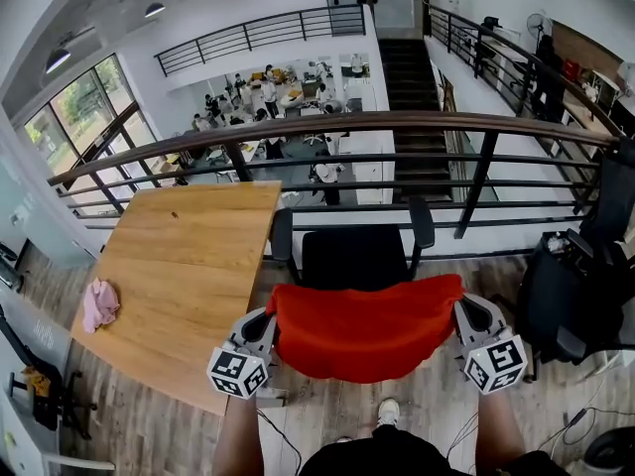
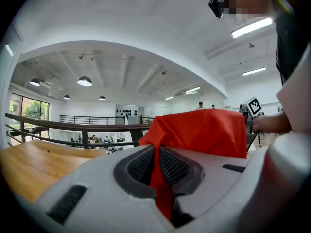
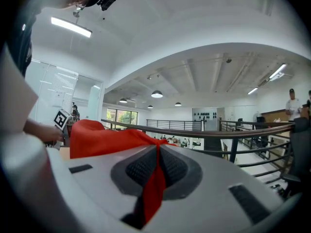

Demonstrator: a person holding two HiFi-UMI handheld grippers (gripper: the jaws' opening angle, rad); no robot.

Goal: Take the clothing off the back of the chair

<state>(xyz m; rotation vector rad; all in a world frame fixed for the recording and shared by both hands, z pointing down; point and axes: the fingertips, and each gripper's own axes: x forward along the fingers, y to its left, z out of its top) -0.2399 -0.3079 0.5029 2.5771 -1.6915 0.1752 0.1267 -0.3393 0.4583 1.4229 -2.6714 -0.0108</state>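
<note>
A red garment (image 1: 365, 327) hangs over the back of a black office chair (image 1: 355, 256) just in front of me. My left gripper (image 1: 268, 327) is shut on the garment's left edge, and the red cloth (image 2: 158, 178) is pinched between its jaws. My right gripper (image 1: 466, 315) is shut on the right edge, with a fold of red cloth (image 3: 155, 183) caught between its pads. The garment (image 2: 204, 130) stretches between the two grippers. The chair's backrest is hidden under the cloth; its seat and armrests show beyond.
A wooden table (image 1: 189, 266) stands to the left with a pink cloth (image 1: 99, 303) on it. A dark metal railing (image 1: 337, 125) runs across behind the chair. Another black chair (image 1: 575, 286) stands at the right. My shoe (image 1: 388, 411) shows below.
</note>
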